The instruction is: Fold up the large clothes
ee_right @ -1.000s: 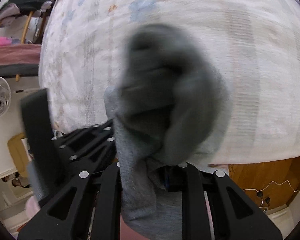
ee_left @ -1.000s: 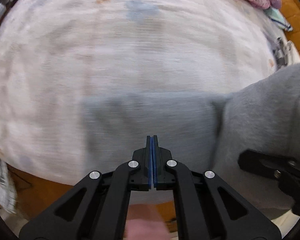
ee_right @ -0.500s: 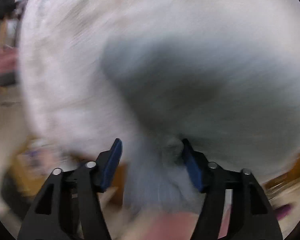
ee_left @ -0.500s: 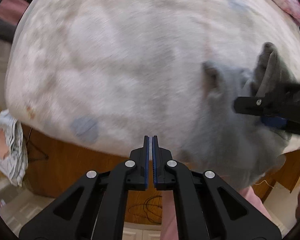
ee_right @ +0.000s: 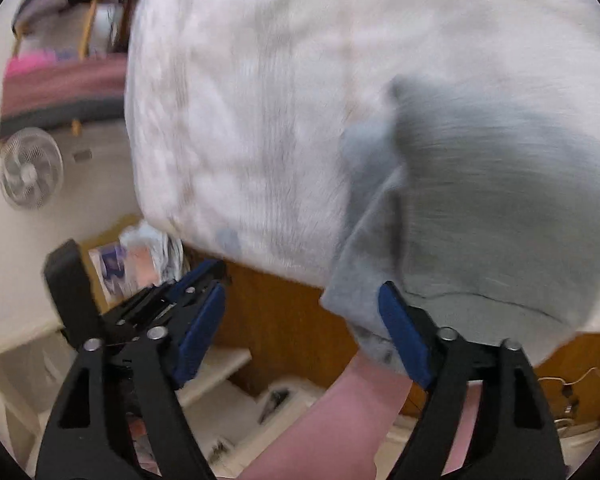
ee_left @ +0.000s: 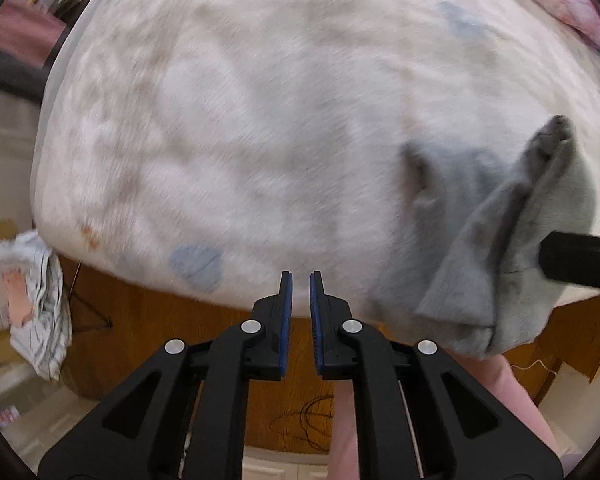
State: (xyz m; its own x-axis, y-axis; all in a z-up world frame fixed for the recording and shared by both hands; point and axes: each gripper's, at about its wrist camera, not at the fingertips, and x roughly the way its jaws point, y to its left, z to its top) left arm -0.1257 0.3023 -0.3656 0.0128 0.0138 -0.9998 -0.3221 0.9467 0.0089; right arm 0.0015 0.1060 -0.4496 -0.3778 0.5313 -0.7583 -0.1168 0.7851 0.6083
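Pale patterned bed cover (ee_left: 260,120) across most of both views, wooden bed frame (ee_left: 156,320) below its near edge. Grey garment (ee_left: 472,248) bunched at the cover's near edge, right of the left gripper, part of it draped over the side. Striped cloth (ee_left: 40,300) heaped off to the left; white fan (ee_right: 30,168) against the wall. Right gripper (ee_right: 300,320) spread wide, empty, one pad touching the garment's hanging hem. Left gripper (ee_left: 300,300) parted only narrowly, holding nothing, over the frame.
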